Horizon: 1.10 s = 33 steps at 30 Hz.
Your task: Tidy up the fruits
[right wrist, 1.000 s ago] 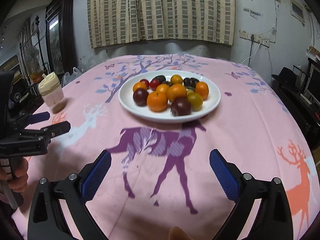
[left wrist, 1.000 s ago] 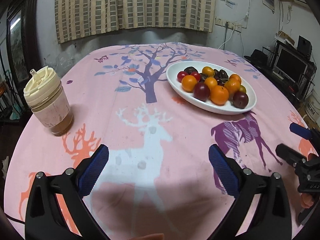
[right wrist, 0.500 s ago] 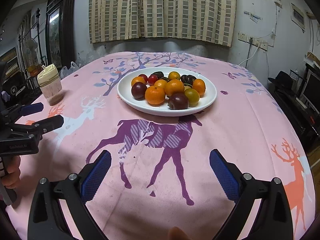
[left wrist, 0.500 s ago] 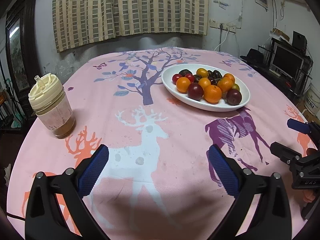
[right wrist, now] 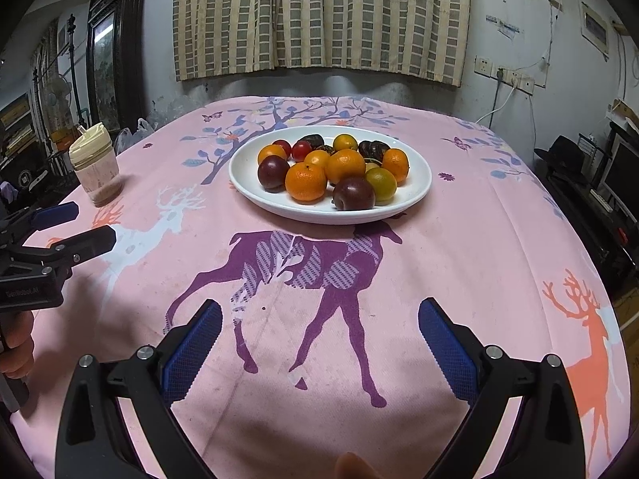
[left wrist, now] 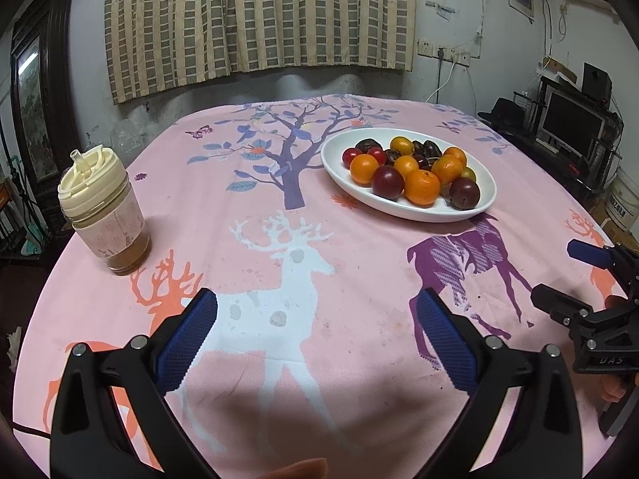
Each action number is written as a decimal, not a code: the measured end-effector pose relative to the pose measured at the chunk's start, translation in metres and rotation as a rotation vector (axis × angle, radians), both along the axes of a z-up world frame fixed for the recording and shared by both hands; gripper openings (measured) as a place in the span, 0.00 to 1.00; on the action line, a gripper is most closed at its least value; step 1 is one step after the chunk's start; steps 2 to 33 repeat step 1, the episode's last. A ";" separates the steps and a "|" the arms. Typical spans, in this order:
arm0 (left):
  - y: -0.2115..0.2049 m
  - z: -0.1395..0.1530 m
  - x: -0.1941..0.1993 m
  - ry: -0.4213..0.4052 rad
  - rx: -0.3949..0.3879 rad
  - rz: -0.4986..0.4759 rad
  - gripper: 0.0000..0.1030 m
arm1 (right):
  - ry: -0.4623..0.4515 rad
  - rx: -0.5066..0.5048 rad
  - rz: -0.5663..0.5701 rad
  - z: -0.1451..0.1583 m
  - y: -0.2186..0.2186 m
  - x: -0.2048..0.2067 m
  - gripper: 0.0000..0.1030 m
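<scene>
- Checked beige curtains point(left wrist: 255, 20) hung against the grey wall behind the table point(right wrist: 459, 239), which carried a pink cloth printed with deer and a purple tree.
- A white oval ceramic plate point(right wrist: 415, 193) rested on the far middle of the table, beyond the purple deer print point(right wrist: 303, 271).
- On the plate lay the fruits: round orange tangerines point(right wrist: 306, 181), dark purple plums point(right wrist: 354, 194), small red cherry tomatoes point(right wrist: 301, 150), one yellow-green plum point(right wrist: 381, 183) and several dark wrinkled dates point(right wrist: 373, 147), all heaped together and touching.
- A clear plastic tumbler with a cream lid and spout point(left wrist: 102, 211) stood upright near the left edge of the table, well apart from the plate.
- The left claw point(left wrist: 315, 331) was spread wide over the white deer print point(left wrist: 295, 271), its blue ribbed pads point(left wrist: 185, 343) holding nothing.
- The right claw point(right wrist: 319, 339) was likewise spread wide above the purple deer print, pointed toward the plate, with nothing between its pads point(right wrist: 449, 349).
- Both claws stood apart from the plate; neither touched any fruit.
- A dark monitor point(left wrist: 573, 125) sat on a stand at the right side of the room.
</scene>
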<state>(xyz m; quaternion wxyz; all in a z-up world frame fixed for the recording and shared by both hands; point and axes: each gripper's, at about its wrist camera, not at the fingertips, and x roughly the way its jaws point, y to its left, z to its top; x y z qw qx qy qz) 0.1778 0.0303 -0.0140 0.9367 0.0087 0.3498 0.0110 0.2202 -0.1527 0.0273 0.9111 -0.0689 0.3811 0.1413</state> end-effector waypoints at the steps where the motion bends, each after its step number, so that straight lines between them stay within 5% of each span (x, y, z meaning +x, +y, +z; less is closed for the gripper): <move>1: 0.000 0.000 0.000 -0.002 0.004 0.000 0.95 | 0.002 0.000 0.000 -0.001 0.000 0.001 0.96; 33: 0.000 0.000 0.000 -0.002 0.004 0.000 0.95 | 0.002 0.000 0.000 -0.001 0.000 0.001 0.96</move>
